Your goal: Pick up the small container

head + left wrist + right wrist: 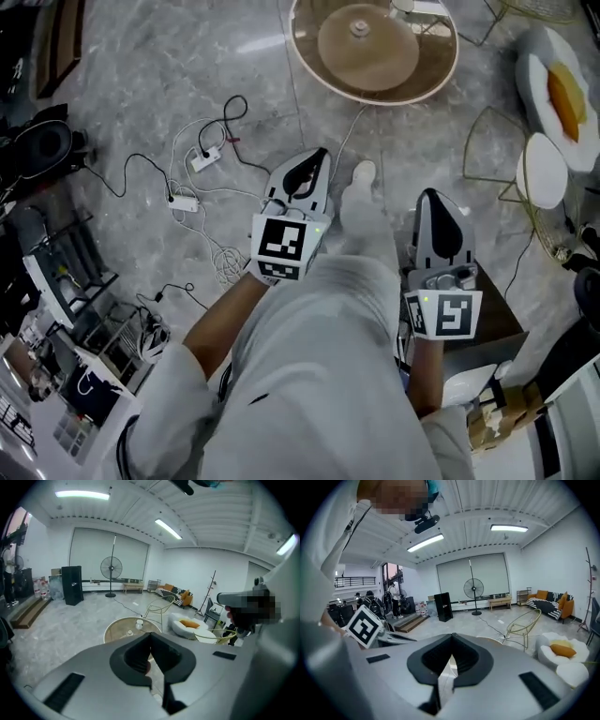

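Note:
A small white container (139, 623) stands on the far part of a round glass table (117, 626), with a smaller knob-like item (130, 632) nearer the middle. From the head view the table (309, 58) lies ahead on the floor, the white container (403, 7) at the picture's top edge. My left gripper (319, 156) and right gripper (429, 195) are held at waist height, well short of the table. Both have their jaws together with nothing between them. The left gripper (151, 635) points toward the table. The right gripper (452, 637) hides most of it.
Cables and power strips (202, 159) trail over the marble floor to the left. Gold wire chairs (497, 141) and white cushioned seats (553, 89) stand to the right of the table. A standing fan (111, 569) is far back. My own shoe (362, 173) is below.

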The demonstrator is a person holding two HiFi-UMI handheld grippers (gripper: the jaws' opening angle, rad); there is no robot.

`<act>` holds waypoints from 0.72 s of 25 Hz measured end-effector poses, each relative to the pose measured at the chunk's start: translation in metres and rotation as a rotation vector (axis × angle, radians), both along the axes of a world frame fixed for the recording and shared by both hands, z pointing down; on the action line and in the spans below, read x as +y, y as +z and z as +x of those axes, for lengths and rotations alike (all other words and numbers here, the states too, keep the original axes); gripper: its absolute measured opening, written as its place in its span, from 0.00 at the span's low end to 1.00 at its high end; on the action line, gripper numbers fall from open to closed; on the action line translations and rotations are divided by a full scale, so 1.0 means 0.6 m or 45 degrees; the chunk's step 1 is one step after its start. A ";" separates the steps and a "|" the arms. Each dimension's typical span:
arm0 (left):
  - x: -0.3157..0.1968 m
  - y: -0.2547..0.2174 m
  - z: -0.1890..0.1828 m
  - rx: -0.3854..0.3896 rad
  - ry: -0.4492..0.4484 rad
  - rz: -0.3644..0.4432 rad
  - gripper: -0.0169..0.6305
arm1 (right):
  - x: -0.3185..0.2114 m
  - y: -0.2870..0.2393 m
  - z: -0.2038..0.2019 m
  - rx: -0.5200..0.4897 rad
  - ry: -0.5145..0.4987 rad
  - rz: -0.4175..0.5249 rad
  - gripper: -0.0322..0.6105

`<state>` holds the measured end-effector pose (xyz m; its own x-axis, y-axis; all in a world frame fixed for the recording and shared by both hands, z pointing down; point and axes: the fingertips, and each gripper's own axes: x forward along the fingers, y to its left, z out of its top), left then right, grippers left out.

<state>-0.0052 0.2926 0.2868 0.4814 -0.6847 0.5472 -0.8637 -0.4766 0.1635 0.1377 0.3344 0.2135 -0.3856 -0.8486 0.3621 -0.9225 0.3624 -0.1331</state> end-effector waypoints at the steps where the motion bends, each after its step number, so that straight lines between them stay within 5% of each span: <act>1: 0.006 -0.016 -0.002 -0.004 -0.014 0.014 0.06 | -0.002 -0.006 0.006 -0.004 0.000 0.011 0.06; 7: 0.005 -0.098 0.007 0.004 -0.134 0.109 0.06 | -0.046 -0.028 0.044 -0.062 -0.022 0.008 0.06; 18: -0.017 -0.132 0.090 -0.023 -0.135 0.127 0.06 | -0.082 -0.053 0.102 -0.135 -0.031 0.044 0.06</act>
